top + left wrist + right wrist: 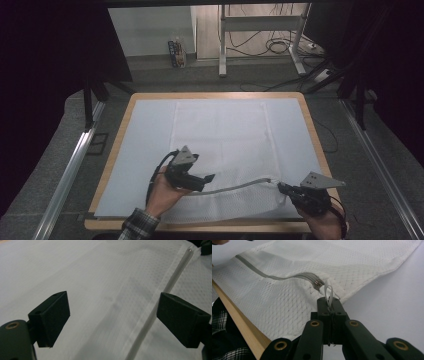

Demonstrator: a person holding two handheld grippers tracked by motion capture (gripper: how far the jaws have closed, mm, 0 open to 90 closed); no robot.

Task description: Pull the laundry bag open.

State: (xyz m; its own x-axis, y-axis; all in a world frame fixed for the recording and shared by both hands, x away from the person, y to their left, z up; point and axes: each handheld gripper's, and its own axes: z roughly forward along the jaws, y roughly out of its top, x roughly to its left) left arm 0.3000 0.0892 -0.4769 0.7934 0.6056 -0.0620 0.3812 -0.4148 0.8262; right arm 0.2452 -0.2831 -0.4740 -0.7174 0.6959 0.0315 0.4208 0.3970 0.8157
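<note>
A white mesh bag point(220, 135) lies flat on the table, its grey zipper point(235, 186) running across the near end. My right gripper point(281, 187) is at the bag's near right corner. In the right gripper view its jaws point(329, 302) are shut on the white pull tab point(329, 291), which hangs from the zipper slider point(318, 283). My left gripper point(209, 177) hovers over the near left part of the bag and points right. In the left gripper view it point(112, 307) stands open above the mesh with nothing between the pads. The zipper point(172, 280) passes near its right pad point(182, 317).
The bag rests on a pale sheet point(145, 130) on a wooden-edged table point(112, 150). The table's near edge point(239, 322) lies close to my right gripper, with a plaid sleeve point(137, 225) beside it. Metal rails point(75, 160) flank the table. Desk legs and cables point(270, 45) stand behind it.
</note>
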